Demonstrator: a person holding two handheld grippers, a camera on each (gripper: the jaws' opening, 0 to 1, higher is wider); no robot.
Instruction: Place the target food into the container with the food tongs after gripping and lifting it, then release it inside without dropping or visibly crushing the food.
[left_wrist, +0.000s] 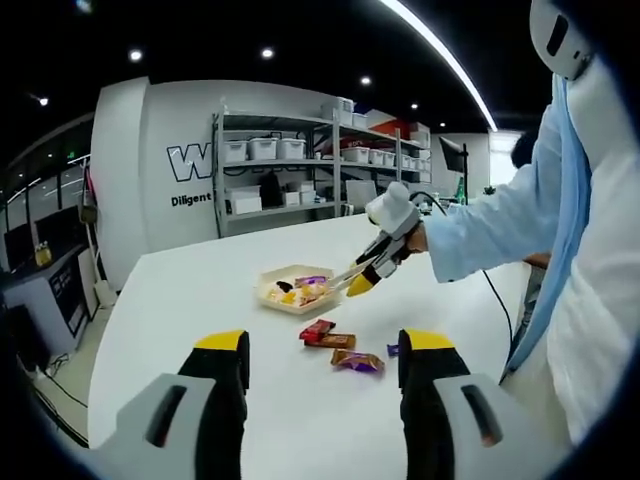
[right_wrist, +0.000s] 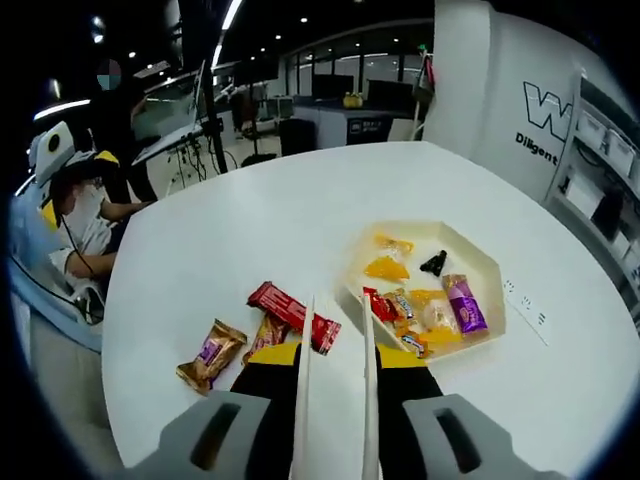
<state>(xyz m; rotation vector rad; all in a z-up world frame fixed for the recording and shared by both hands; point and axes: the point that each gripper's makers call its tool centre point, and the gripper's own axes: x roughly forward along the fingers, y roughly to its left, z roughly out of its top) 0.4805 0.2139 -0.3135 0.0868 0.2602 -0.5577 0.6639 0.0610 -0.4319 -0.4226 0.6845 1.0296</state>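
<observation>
The right gripper (right_wrist: 334, 375), its fingers clamped on the tongs (right_wrist: 335, 400) (tips apart, empty), points at the red snack bar (right_wrist: 293, 316) lying slantwise on the worktop (right_wrist: 230, 240), left of the tray (right_wrist: 490, 270).

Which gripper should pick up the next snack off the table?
Right. The right gripper already holds the food tongs, open, tips beside the red snack near the container. The left gripper hangs back, open and empty.
</observation>
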